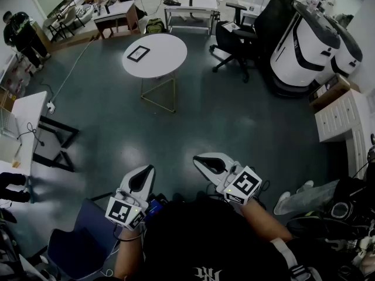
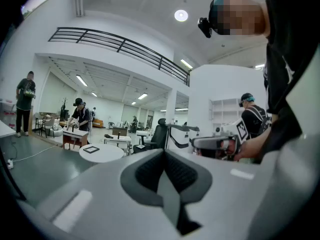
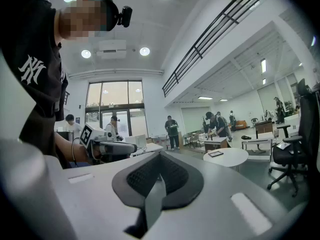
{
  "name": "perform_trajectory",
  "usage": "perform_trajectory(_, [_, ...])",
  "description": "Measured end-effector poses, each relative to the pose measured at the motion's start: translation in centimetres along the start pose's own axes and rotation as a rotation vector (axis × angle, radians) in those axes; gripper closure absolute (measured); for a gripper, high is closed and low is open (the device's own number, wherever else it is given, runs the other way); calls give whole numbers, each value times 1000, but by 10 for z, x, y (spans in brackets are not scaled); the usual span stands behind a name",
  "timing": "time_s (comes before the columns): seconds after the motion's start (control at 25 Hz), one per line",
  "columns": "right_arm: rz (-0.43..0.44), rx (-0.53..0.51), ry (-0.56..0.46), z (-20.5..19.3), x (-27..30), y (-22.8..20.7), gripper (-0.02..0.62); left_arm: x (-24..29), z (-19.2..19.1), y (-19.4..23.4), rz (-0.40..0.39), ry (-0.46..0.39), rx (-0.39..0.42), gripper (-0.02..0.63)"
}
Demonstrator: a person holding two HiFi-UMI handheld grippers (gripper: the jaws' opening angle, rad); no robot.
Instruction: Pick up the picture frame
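Left gripper (image 1: 141, 178), white plastic with dark grey pads: held low ahead of the torso, jaws closed together, nothing between them. Right gripper (image 1: 210, 164), same build: alongside, apart from the left, jaws closed, empty. Both forearms extend forward.

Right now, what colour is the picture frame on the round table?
The picture frame has a black border, greyish centre; head view shows it best.

Head view overhead; gripper views level, share table (image 1: 170, 57)
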State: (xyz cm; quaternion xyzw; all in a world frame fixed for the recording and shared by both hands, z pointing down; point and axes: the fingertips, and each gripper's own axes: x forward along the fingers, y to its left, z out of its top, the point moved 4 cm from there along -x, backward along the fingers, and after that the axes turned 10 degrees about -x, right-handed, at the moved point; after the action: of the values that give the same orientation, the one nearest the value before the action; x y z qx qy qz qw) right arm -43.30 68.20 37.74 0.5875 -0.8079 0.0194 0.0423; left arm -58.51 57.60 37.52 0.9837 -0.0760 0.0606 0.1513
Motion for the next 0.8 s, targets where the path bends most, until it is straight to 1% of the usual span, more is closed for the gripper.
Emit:
perform_trajectory(0.16, [0,34,28,-8,15,24,598,-19,2,13,-17,11,-15,601])
perform_trajectory(0.24, [-21,38,29,-6,21,30,598,-28,3,24,-24,25,-6,601])
perform_trajectory(0.36, [-65,32,46,-8,34,32,598,-43,4,49,-5,20,-4,601])
perform_trajectory(0.48, [-80,42,64,-15,44,37,598,-56,1,64,11,10,-29,601])
perform_trajectory(0.6, [-56,57,52,-12,50,42,600,-64,-9,73,16,25,-60,601])
perform_trajectory(0.8, [-45,65,85,-19,62,32,600,-57,-22,90,13,34,-134,603])
